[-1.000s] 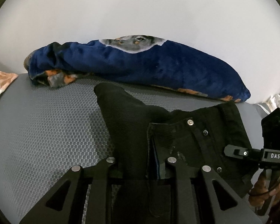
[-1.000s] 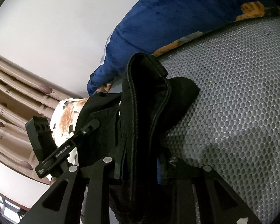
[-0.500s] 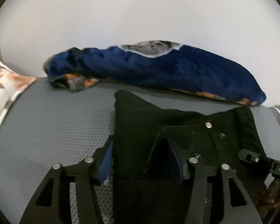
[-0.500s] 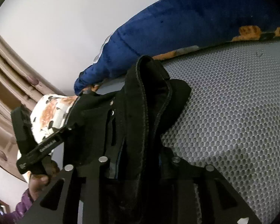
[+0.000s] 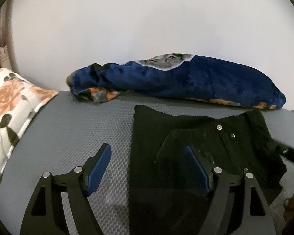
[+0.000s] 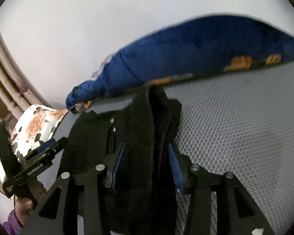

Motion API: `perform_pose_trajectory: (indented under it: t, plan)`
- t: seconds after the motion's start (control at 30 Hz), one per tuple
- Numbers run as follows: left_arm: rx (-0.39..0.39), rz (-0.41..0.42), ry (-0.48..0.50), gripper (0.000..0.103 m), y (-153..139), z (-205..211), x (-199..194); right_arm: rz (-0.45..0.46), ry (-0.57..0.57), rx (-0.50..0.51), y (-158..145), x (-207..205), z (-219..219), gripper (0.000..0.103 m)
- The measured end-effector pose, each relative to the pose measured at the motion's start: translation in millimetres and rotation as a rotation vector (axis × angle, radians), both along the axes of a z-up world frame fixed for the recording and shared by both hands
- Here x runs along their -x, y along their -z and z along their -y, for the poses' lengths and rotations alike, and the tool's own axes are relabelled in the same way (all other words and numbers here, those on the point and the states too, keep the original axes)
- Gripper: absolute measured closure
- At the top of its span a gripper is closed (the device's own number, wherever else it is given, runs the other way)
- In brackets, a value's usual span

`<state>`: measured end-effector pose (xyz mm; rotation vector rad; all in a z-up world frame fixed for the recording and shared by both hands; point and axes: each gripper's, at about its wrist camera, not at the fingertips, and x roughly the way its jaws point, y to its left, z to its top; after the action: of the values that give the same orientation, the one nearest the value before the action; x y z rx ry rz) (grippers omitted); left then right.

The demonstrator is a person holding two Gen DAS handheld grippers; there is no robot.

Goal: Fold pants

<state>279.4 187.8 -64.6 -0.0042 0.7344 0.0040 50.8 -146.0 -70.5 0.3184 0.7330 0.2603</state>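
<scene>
My left tool (image 5: 149, 164) is spread wide, gripping nothing — one finger over the grey mat (image 5: 68, 137), the other over the pants (image 5: 186, 137). My right tool (image 6: 147, 160) is clenched on the pants' (image 6: 143, 129) bunched edge. They lie by the mat's far edge — near the blue blanket (image 5: 196, 78).

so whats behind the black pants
Behind the black pants, a rolled blue blanket lies against the white wall. Its lower right edge is hidden by the waistband.
</scene>
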Motion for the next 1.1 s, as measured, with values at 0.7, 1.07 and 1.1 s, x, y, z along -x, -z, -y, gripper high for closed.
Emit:
perform_pose_trajectory:
  t: [0.7, 1.07, 1.1]
  plan:
    - [-0.036, 0.112, -0.041, 0.017, -60.4, 21.5, 120.8, 0.077, 0.013, 0.09, -53.1, 125.6, -54.1, 0.032]
    - [-0.04, 0.121, -0.035, 0.011, -84.6, 29.8, 171.5, 0.138, 0.05, 0.166, -75.3, 173.9, -68.7, 0.022]
    - [-0.052, 0.133, -0.036, 0.011, -88.9, 31.0, 176.7, 0.142, 0.059, 0.166, -77.8, 177.9, -68.5, 0.021]
